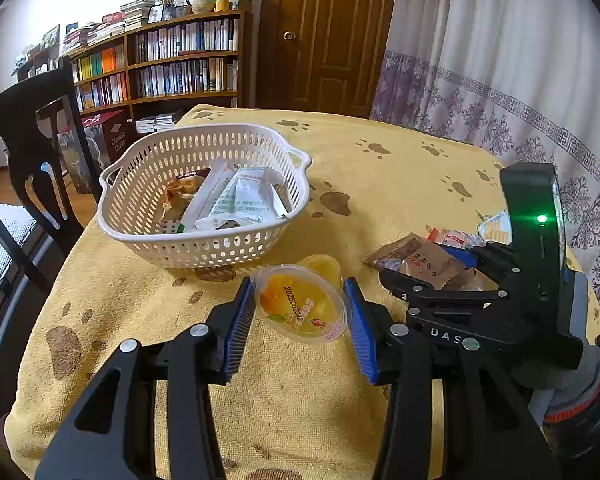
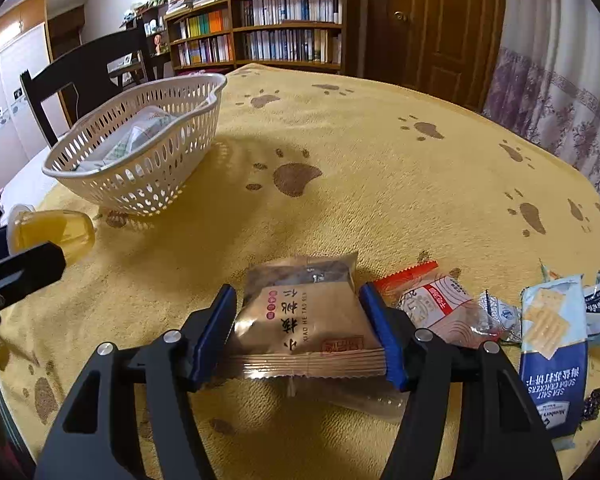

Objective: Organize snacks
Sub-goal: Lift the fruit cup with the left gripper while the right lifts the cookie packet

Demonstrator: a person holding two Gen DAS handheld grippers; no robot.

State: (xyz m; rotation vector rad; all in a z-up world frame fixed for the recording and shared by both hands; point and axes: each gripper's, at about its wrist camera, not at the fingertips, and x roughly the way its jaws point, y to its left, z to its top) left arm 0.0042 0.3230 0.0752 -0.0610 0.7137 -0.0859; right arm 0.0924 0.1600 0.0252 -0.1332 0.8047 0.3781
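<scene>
Some packets already lie in the basket, at about 11 o'clock in both views. The left gripper has its jaws around the jelly cup, and the right gripper has its jaws around the brown packet; both look clamped, though I can't be sure. More snacks wait on the cloth at 3 o'clock.

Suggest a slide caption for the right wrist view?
Right gripper closes around a brown snack packet, white basket waiting beyond.
</scene>
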